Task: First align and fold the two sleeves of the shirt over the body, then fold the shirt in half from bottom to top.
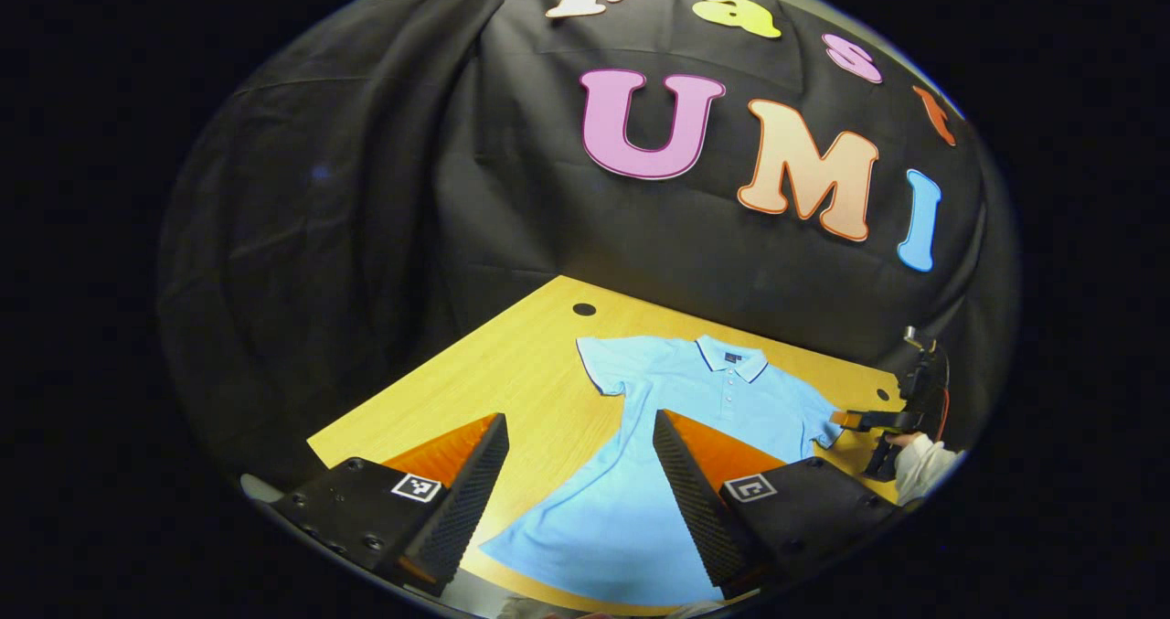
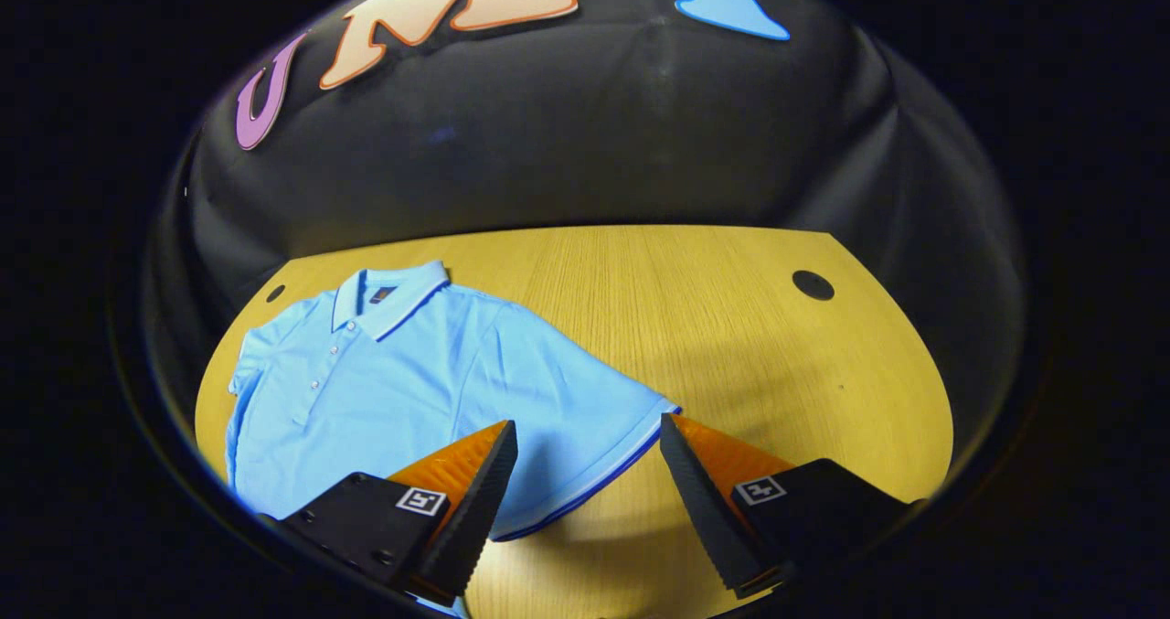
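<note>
We see the light blue shirt (image 1: pixel 695 418) spread flat on the desk (image 2: pixel 731 326), at twelve o'clock of our wide left tongs (image 1: pixel 580 473) and ten o'clock of our wide right tongs (image 2: pixel 585 482), its sleeve hem between them.

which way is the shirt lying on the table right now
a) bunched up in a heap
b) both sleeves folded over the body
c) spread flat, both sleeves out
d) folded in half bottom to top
c: the shirt lies flat on the table, collar up, with a sleeve sticking out on each side and no fold made yet.
</note>
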A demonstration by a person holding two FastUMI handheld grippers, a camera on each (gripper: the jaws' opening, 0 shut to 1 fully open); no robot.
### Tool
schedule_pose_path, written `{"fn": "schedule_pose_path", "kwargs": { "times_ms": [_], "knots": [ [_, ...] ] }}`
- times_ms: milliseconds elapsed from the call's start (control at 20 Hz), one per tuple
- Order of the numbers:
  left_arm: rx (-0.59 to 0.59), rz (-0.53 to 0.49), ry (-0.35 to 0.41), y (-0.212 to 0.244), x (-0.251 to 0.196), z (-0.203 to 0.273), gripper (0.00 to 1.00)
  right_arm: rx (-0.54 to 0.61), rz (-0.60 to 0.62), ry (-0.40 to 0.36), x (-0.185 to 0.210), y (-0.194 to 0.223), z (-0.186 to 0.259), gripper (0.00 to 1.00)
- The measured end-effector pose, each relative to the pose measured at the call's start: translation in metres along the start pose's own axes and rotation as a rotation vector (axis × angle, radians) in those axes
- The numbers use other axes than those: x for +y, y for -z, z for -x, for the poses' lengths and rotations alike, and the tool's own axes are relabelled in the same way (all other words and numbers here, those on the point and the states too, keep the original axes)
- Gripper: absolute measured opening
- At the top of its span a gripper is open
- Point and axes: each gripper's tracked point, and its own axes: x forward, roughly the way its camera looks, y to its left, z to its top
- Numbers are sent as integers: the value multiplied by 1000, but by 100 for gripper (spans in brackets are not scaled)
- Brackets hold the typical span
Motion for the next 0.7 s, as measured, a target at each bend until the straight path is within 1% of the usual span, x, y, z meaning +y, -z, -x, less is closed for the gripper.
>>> {"fn": "schedule_pose_path", "kwargs": {
  "times_ms": [50, 150, 350, 450, 550, 600, 650, 700],
  "knots": [
    [3, -7, 0, 1, -2, -1, 96, 4, 9, 3, -1, 3, -4, 98],
    [8, -24, -2, 2, -4, -4, 96, 15, 8, 5, -2, 7, -10, 98],
    [23, -23, -9, 7, -8, -7, 96, -9, 32, -3, -2, 4, -15, 98],
    [22, -30, -7, 5, -10, -5, 95, -14, 40, -23, 3, 4, -15, 89],
    [21, -34, -8, 5, -10, -9, 95, -19, 51, -45, 9, 3, -15, 73],
    [24, -31, -7, 6, -10, -10, 95, -20, 53, -57, 12, 4, -15, 63],
    [28, -26, -5, 7, -9, -11, 95, -20, 49, -65, 15, 4, -15, 54],
    [34, -18, -2, 9, -10, -12, 95, -18, 42, -73, 19, 4, -15, 36]
  ]
}}
